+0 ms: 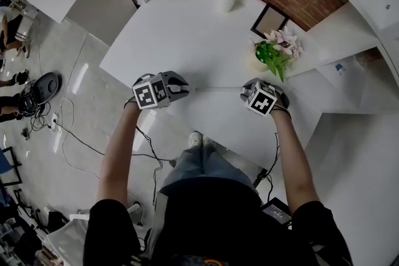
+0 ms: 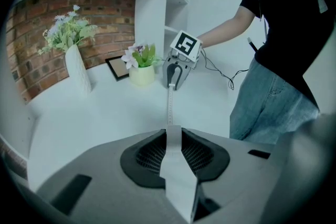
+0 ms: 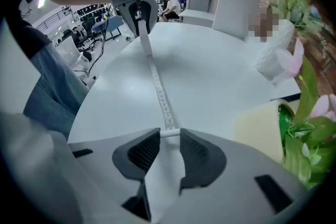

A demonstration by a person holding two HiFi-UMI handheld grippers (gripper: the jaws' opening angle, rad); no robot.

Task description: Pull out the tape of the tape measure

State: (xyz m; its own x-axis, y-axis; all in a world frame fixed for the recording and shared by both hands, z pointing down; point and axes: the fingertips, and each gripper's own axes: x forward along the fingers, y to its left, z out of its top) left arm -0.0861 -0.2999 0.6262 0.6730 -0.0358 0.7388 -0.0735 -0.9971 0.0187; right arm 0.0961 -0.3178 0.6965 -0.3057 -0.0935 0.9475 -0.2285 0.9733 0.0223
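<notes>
Left tool [image 2: 173, 139] is closed on the white tape measure case [image 2: 178, 181]. Right tool [image 3: 167, 136] is narrowly gapped and pinched on the end tab of the tape [image 3: 159, 89]. Tape is stretched between the two, just above the desk [image 1: 187, 34]. Pull is best made straight out of the case slot, level and slow. Tab seems caught at the pad tips only, so a firm pinch is needed or snap-back is risked.

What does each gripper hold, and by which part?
Left gripper: the tape measure, by its case. Right gripper: the tape, by its end tab, between the fingertips.
</notes>
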